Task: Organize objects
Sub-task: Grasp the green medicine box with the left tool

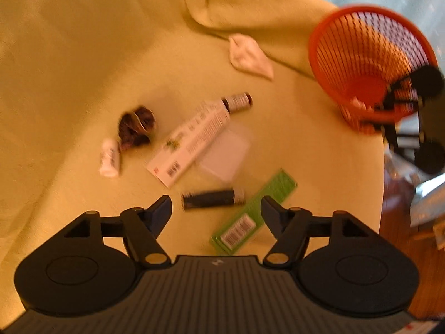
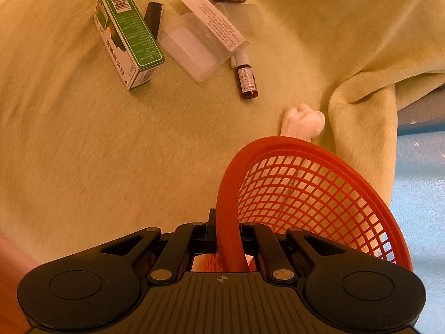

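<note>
**Two grippers, one basket, a scatter on yellow-green cloth**

Two black grippers work over a table draped in a yellow-green blanket [image 2: 83, 167]. The right gripper [image 2: 229, 239] has its fingers pinched on the rim of the orange mesh basket [image 2: 306, 194], at the near right of its view. The left gripper [image 1: 217, 208] stands wide apart and holds nothing; a dark comb [image 1: 208, 199] lies just beyond the gap between its fingertips.

Beside the comb lies a green carton [image 2: 130, 36] with a barcode on its end and small print too fine to read. Just past it sits a clear plastic case [image 2: 192, 44], and across that a long white box [image 2: 211, 16], also barcoded, its text illegible. A small brown bottle [image 2: 247, 80] with a white label lies at the box's end. Farther off are a dark hair tie [image 1: 136, 125] and a small white tube [image 1: 109, 157]. A white crumpled item [image 2: 303, 122] rests just beyond the basket's far rim, near a blanket fold.
</note>
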The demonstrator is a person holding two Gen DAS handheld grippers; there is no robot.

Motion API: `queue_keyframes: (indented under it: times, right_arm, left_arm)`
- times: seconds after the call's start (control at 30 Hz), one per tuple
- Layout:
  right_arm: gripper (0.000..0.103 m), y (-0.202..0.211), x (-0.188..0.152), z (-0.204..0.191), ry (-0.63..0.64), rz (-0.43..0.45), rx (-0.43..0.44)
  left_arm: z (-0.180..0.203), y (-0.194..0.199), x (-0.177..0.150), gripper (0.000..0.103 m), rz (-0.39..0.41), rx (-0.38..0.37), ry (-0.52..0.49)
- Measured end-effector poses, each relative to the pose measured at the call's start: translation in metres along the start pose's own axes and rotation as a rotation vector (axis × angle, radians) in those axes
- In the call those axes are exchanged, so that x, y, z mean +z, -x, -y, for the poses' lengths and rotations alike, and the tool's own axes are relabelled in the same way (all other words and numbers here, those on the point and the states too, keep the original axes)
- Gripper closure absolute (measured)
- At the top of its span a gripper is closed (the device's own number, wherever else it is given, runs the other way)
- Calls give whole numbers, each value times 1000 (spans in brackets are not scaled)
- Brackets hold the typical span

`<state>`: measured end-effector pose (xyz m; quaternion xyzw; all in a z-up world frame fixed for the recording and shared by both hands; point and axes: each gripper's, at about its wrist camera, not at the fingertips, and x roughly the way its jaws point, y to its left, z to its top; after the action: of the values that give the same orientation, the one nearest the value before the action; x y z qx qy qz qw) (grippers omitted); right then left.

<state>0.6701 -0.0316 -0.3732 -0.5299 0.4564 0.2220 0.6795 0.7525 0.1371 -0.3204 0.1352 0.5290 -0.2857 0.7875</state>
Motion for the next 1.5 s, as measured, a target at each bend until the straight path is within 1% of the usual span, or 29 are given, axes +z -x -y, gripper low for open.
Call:
queue_keyframes:
  times: [0.2, 0.33, 0.5, 0.53, 0.6, 0.63, 0.77, 0.8, 0.83, 0.93, 1.07, 1.3, 1.5]
  right_arm:
    - [101, 0, 0, 0, 3, -2, 0]
    - [101, 0, 1, -1, 6, -1, -1]
    - [101, 0, 1, -1, 8, -3, -3]
    - [101, -1, 1, -1, 8, -4, -3]
    - [101, -1, 1, -2, 8, -4, -3]
    - [101, -1, 1, -2, 9, -4, -3]
    - [101, -1, 1, -2, 9, -5, -3]
    - [101, -1, 1, -1, 8, -6, -3]
    - [101, -1, 1, -1, 8, -6, -3]
    - [101, -2, 1, -2, 10, -8, -4]
    - [101, -2, 1, -2, 13, -10, -3]
    - [101, -2, 2, -2, 19, -11, -3]
    - [101, -2, 2, -3, 23, -10, -4]
  left_arm:
    - [19, -18, -9, 38, -26, -4, -129]
    - [32, -32, -10, 48, -48, -17, -239]
    - [49, -53, -11, 52, -97, -27, -373]
    - [50, -57, -11, 57, -110, -31, -385]
    - [53, -63, -12, 65, -134, -29, -397]
    - [55, -65, -12, 66, -139, -26, -403]
    - [56, -68, -12, 67, -155, -14, -398]
    - [57, -68, -12, 69, -159, -13, -389]
    - [57, -68, -12, 73, -163, -14, -378]
    - [58, -66, -12, 75, -177, -5, -348]
    - [56, -61, -9, 78, -190, -12, -299]
    - [53, -42, 1, 79, -160, -22, -244]
    - [58, -26, 12, 79, -130, -25, -249]
